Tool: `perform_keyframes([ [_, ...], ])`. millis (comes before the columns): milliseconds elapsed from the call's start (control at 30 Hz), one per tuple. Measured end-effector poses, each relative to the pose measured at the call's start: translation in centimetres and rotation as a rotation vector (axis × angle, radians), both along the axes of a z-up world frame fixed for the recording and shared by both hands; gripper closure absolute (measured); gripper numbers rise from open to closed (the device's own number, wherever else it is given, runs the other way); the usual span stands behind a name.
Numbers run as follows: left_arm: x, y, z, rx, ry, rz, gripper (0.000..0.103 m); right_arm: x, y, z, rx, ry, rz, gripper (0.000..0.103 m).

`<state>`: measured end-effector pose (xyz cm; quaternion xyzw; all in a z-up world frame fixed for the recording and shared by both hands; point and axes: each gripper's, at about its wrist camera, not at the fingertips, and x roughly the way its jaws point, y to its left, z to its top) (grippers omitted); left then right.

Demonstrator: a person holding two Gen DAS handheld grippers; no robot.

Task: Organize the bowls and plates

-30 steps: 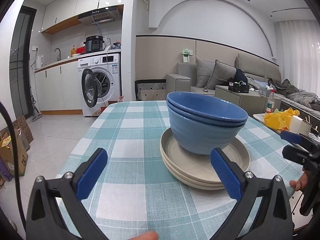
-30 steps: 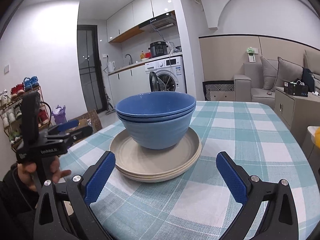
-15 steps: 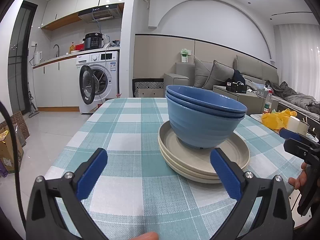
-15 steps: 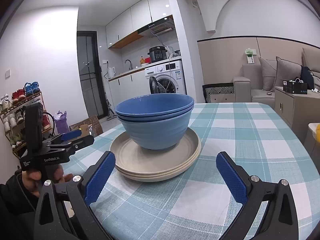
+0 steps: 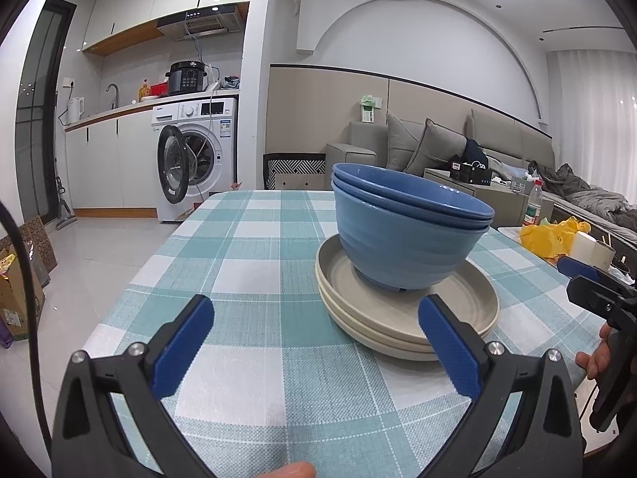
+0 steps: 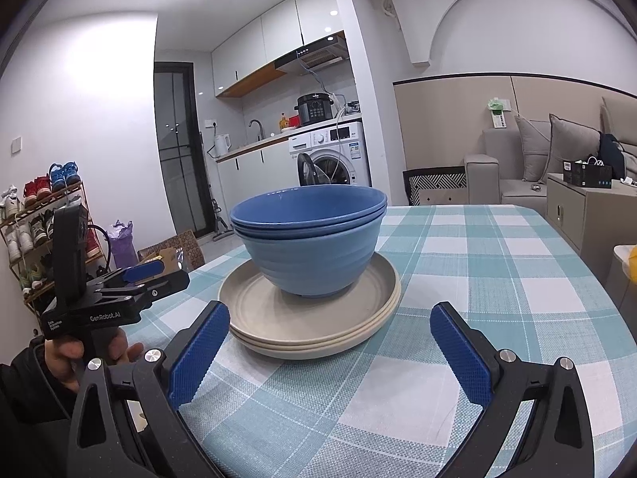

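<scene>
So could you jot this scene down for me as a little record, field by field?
Setting: table with a teal checked cloth
Bowls: nested blue bowls, upright, resting on the plates
Plates: stacked beige plates on the cloth
Left gripper: open, empty, short of the plates
Right gripper: open, empty, facing the stack
Background: washing machine, door open

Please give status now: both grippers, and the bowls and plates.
Left gripper open, empty. Right gripper open, empty. Blue bowls nested on beige plates, untouched. Nothing in the way.
</scene>
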<state>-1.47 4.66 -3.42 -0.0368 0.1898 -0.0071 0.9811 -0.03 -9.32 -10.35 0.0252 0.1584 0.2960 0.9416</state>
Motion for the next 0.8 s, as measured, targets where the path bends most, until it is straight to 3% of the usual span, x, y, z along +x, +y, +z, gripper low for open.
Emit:
perform_keyframes([
  [800,0.36,-0.11,-0.39,0.009,0.012,0.004,0.000,-0.25,-0.22,-0.06,0.004,-0.003,-0.003,0.000],
])
